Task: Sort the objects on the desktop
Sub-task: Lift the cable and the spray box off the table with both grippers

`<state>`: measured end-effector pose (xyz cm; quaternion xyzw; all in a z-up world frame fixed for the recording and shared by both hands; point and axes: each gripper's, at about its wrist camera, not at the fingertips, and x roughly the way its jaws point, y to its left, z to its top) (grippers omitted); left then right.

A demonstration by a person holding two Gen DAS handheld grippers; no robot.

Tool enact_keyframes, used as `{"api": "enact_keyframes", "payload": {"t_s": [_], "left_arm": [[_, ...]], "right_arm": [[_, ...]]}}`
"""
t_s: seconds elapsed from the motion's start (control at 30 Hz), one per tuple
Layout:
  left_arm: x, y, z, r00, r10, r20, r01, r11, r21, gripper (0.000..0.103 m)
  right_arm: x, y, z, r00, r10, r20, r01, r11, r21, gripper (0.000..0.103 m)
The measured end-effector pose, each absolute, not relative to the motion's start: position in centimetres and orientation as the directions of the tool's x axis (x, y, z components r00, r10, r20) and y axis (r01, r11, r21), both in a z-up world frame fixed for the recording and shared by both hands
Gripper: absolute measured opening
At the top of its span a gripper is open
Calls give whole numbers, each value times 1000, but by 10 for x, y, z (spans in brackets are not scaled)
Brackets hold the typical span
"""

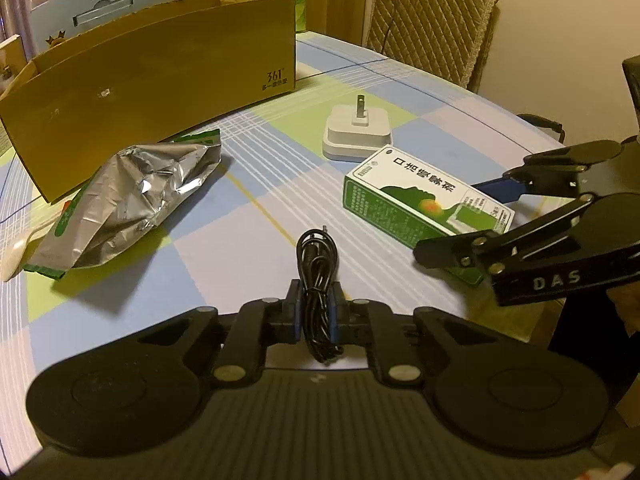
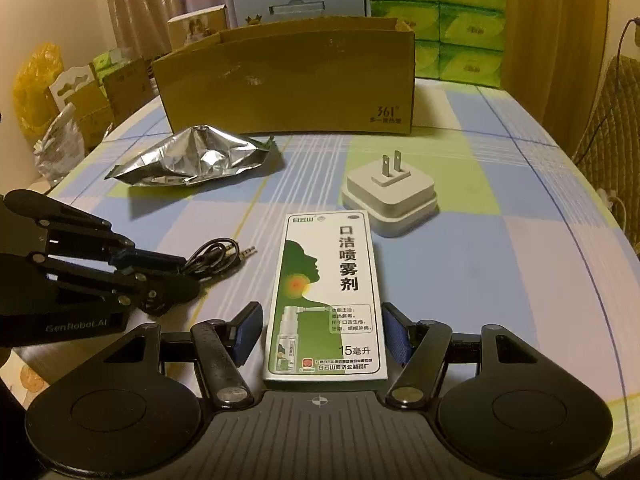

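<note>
My left gripper is shut on a coiled black cable, held just above the checked tablecloth; the right wrist view shows that gripper at the left with the cable and its jack plug sticking out. My right gripper stands open, one blue pad on each side of the near end of a green and white spray box lying flat. In the left wrist view the right gripper straddles the box. A crumpled foil bag and a white plug adapter lie further back.
A long open cardboard box stands across the back of the table. Green tissue packs and more cartons are stacked behind it. A padded chair stands beyond the table's far right edge.
</note>
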<state>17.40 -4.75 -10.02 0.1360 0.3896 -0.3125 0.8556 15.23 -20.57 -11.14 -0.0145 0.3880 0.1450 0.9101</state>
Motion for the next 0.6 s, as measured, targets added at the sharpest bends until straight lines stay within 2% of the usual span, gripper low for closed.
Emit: {"api": "enact_keyframes", "payload": {"t_s": [0.6], "left_arm": [[166, -51, -103, 552, -403, -730, 568, 823, -25, 10]], "right_arm": [[160, -208, -115, 679, 252, -689, -263, 960, 92, 61]]}}
